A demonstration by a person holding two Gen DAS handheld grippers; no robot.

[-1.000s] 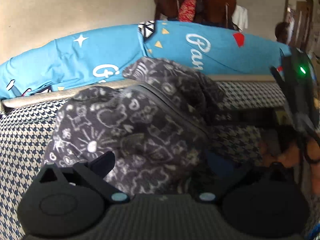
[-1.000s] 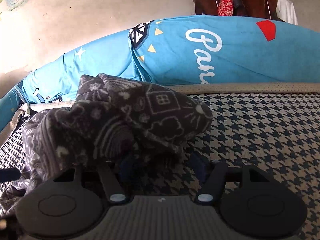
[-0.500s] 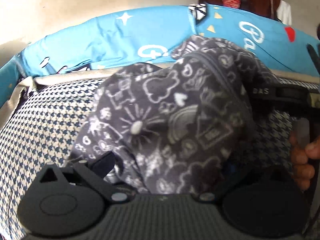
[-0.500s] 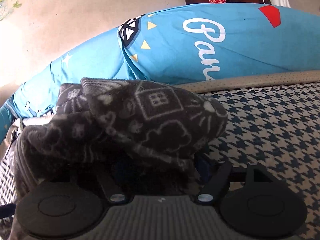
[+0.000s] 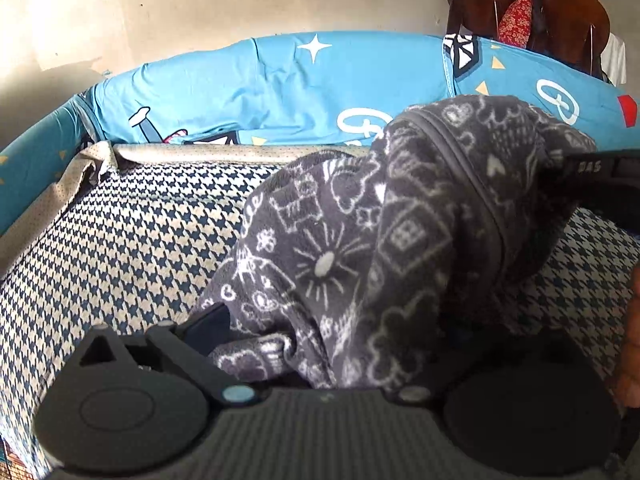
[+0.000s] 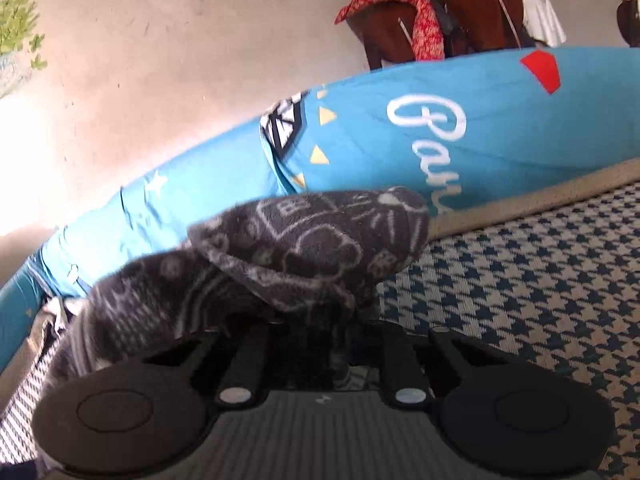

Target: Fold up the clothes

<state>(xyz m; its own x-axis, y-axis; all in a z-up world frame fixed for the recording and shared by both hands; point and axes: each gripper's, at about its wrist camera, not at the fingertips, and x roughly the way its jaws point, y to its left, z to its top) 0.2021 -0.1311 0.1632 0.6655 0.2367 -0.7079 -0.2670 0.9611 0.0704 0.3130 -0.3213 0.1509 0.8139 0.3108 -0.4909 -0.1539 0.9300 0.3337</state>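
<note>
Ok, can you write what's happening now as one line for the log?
step: folding | item: dark grey fleece garment with white doodles | surface: houndstooth cushion | left gripper: garment between fingers | right gripper: closing on garment

Right tool closing on grey patterned fleece garment, houndstooth surface beneath

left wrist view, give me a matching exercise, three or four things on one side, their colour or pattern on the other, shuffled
Things:
1. fleece garment
2. bed cover
3. cushion
4. cloth on the chair

Looks:
A. bright blue with white stars and script
B. red with a small print
C. dark grey with white doodles
D. houndstooth check, navy and cream

Pairs: 1-C, 2-D, 3-A, 4-B
</note>
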